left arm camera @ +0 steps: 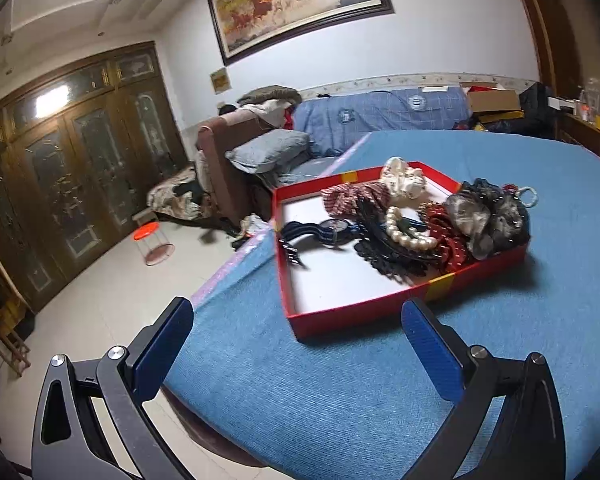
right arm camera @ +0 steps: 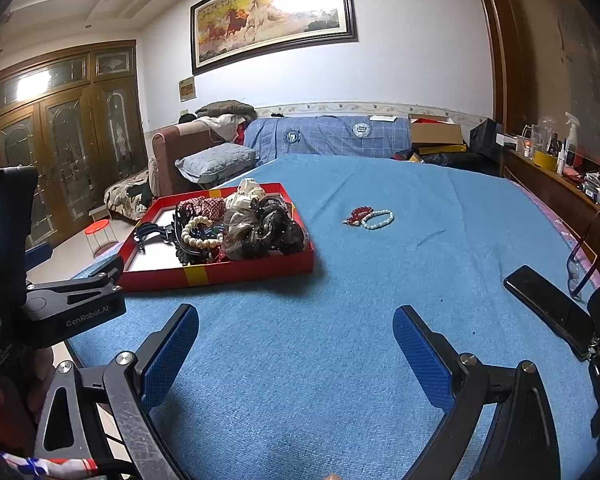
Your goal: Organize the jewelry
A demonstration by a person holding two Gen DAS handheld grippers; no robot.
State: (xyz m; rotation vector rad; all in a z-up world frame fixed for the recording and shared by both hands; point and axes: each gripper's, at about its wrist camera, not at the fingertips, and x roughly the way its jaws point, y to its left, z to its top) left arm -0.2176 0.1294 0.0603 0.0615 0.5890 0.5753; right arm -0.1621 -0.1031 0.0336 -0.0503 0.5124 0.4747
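A red tray (left arm camera: 364, 312) (right arm camera: 252, 270) stands on a blue tablecloth and holds a pearl bracelet (left arm camera: 408, 236) (right arm camera: 196, 236), a watch (left arm camera: 332, 230), dark hair clips and several scrunchies (left arm camera: 488, 216) (right arm camera: 260, 228). A red bead bracelet (right arm camera: 356, 215) and a white bead bracelet (right arm camera: 377, 219) lie on the cloth, right of the tray. My left gripper (left arm camera: 300, 344) is open and empty, just in front of the tray. My right gripper (right arm camera: 296, 348) is open and empty over bare cloth, well short of the two bracelets. The left gripper's body (right arm camera: 72, 308) shows at the left of the right wrist view.
A black phone (right arm camera: 548, 308) and glasses (right arm camera: 580, 256) lie near the table's right edge (right arm camera: 572, 236). The table's left edge (left arm camera: 236, 264) drops to the floor. A sofa (right arm camera: 324, 136), a pillow and boxes stand behind the table.
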